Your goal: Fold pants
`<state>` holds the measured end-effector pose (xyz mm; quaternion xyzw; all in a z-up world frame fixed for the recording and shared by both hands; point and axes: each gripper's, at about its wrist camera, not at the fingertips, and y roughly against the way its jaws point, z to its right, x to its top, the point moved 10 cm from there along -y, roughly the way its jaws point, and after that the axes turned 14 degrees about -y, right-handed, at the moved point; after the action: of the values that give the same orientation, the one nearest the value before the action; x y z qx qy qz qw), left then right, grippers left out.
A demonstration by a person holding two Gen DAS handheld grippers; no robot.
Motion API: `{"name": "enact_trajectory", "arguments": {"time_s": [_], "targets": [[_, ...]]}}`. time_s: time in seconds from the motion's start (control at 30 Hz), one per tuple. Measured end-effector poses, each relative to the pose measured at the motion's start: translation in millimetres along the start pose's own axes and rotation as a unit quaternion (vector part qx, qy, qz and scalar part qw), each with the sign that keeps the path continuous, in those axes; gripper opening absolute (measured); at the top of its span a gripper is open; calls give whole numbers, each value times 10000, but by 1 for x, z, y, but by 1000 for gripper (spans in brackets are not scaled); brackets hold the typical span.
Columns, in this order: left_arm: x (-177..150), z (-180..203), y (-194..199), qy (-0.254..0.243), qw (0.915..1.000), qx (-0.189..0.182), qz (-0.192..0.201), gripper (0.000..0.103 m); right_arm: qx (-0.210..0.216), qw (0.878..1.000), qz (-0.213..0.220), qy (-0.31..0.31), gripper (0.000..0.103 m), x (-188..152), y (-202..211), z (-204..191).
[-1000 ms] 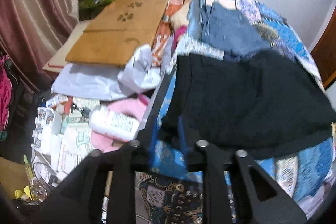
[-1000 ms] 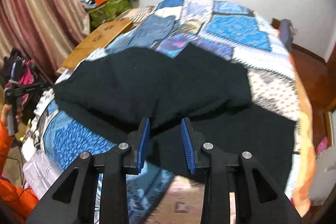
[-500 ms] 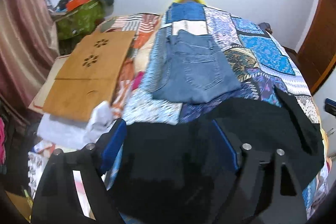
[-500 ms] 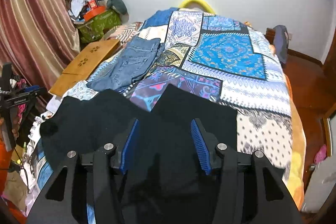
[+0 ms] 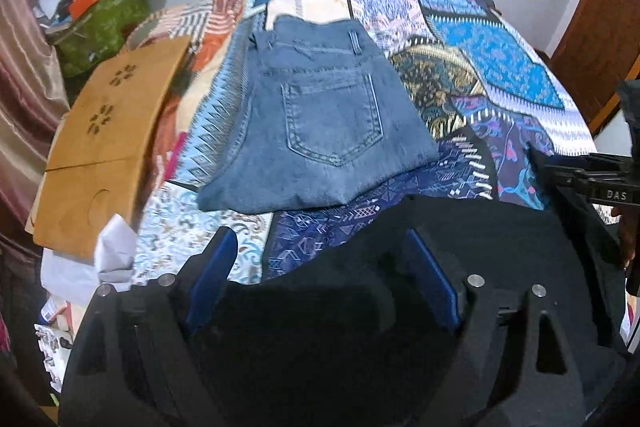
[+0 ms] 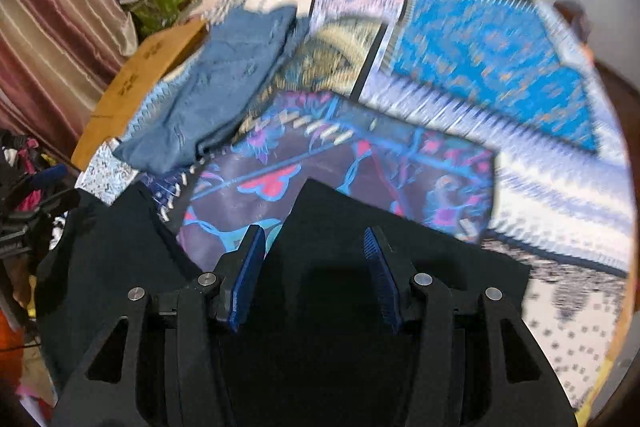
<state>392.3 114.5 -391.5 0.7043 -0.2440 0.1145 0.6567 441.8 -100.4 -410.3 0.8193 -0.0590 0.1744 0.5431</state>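
Both claws spread wide, nothing pinched: left two-finger gripper (image 5: pixel 320 275) and right two-finger gripper (image 6: pixel 314 267) hovered right over the black soft fabric pants (image 6: pixel 360 267), spread flat at the near edge of the patchwork blue bedspread (image 6: pixel 480 67). Looked light and floppy, likely to sag and slip, so best grabbed at corners or the hem edge. Plain matte black, two legs parting in a V. Further off at 12 o'clock, folded blue denim jeans (image 5: pixel 320 131). Around 10, a tan wooden board (image 5: pixel 108 131).
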Motion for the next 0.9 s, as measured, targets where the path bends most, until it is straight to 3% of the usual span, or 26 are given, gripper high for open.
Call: {"name": "enact_trajectory", "arguments": {"time_s": [0.1, 0.2, 0.27, 0.3, 0.47, 0.77, 0.9], "targets": [[-3, 7, -12, -23, 9999, -92, -98, 86, 0, 9999, -21, 117, 47, -2, -9, -1], [-5, 12, -15, -62, 9999, -91, -111, 86, -143, 9992, 76, 356, 33, -4, -8, -3], [-6, 14, -12, -91, 9999, -76, -94, 86, -240, 9985, 175, 455, 14, -3, -8, 0], [-6, 16, -10, -96, 9999, -84, -87, 86, -247, 9983, 209, 479, 12, -3, -5, 1], [-7, 25, 16, -203, 9997, -105, 2, 86, -109, 9982, 520, 270, 8, 4, 23, 8], [-9, 56, 56, -337, 9990, -218, 173, 90, -70, 9878, 1551, -152, 8, -2, 140, 41], [-16, 79, 62, -490, 9984, -262, 124, 90, -137, 9813, 1874, -421, 8, -26, 188, 71]]}}
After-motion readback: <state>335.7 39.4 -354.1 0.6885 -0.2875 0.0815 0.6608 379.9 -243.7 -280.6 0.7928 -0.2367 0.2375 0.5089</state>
